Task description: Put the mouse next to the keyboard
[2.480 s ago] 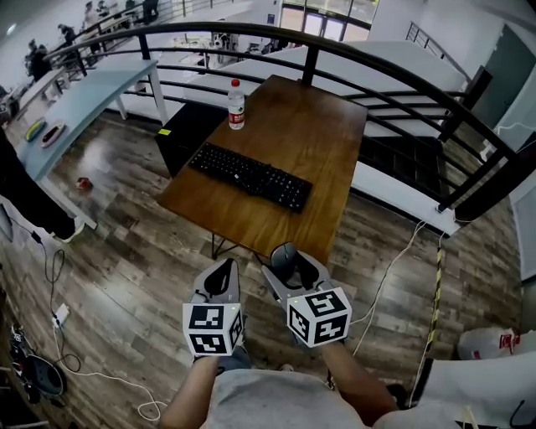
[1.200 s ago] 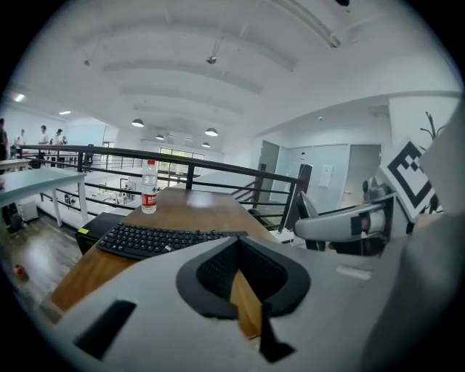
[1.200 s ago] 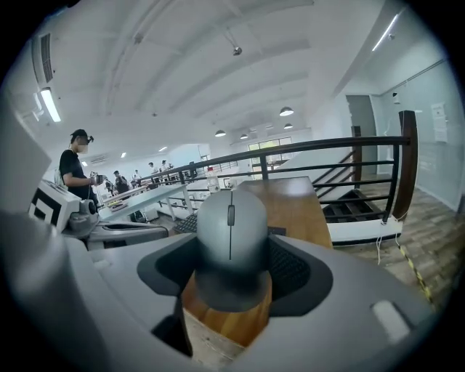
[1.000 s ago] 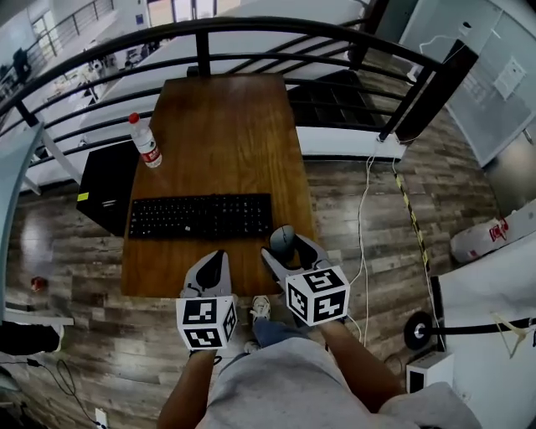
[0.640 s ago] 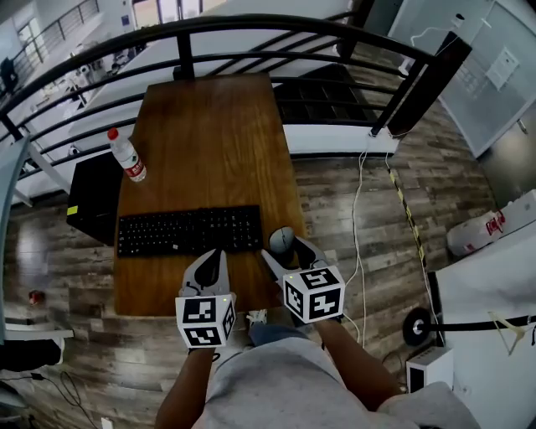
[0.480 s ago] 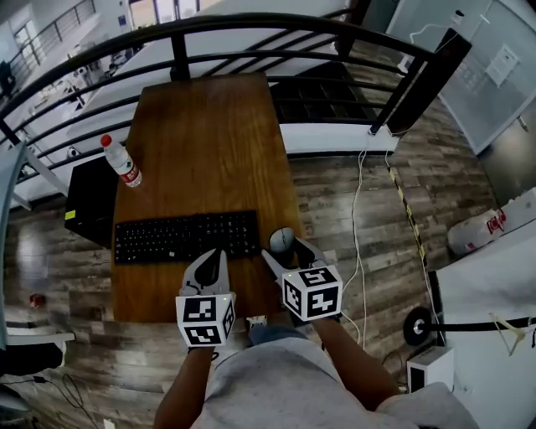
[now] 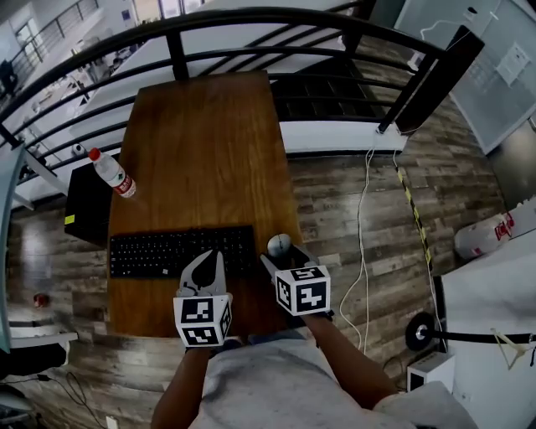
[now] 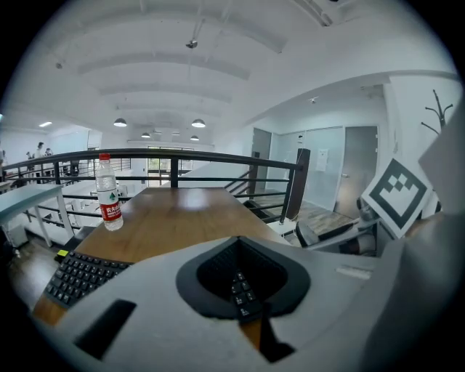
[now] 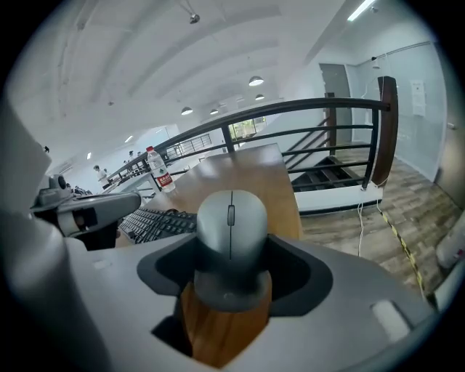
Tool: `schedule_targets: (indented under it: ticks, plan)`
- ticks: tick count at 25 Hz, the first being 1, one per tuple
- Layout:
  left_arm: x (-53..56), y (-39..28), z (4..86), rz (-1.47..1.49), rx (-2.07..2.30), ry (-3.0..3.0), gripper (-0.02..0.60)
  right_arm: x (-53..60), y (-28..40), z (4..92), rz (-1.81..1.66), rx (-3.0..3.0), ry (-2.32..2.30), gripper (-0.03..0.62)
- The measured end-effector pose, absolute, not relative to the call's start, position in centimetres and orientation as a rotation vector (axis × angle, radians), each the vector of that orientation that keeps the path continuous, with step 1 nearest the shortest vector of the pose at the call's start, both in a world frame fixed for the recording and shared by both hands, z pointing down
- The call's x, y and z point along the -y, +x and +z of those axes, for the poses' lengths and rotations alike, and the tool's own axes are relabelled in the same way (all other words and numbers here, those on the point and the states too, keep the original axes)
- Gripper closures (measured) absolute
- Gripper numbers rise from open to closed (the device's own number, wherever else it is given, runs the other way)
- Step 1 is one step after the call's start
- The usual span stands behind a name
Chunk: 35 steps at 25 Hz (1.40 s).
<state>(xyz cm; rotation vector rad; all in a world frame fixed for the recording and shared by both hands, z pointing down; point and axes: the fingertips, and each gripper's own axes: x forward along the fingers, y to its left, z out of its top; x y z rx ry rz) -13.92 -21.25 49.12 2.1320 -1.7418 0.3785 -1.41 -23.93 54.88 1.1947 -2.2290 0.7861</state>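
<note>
A grey mouse (image 7: 279,245) (image 9: 231,225) is clamped between the jaws of my right gripper (image 7: 282,254) (image 9: 231,251). It hangs over the near right part of the wooden table (image 7: 209,142), just right of the black keyboard's (image 7: 180,250) (image 9: 156,221) end. I cannot tell whether the mouse touches the wood. My left gripper (image 7: 207,266) (image 8: 240,251) is shut with nothing in it and hovers over the keyboard's (image 8: 80,275) near edge.
A water bottle (image 7: 110,174) (image 8: 109,202) stands at the table's left edge beyond the keyboard. A black railing (image 7: 251,21) runs behind the table. A black box (image 7: 88,205) sits on the floor at left, and cables (image 7: 364,218) trail at right.
Both grippers have come forward from off the table's near edge to over it. The mouse, held throughout, now sits beside the keyboard's right end.
</note>
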Motion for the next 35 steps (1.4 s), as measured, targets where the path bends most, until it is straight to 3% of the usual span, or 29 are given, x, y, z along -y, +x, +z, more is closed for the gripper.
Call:
schedule_targets:
  ticks: [35]
  plan:
    - [26.0,-20.0,51.6,0.394,1.534,2.198,0.588,28.1,-1.4,61.8,0.861,1.737,1.361,0.293]
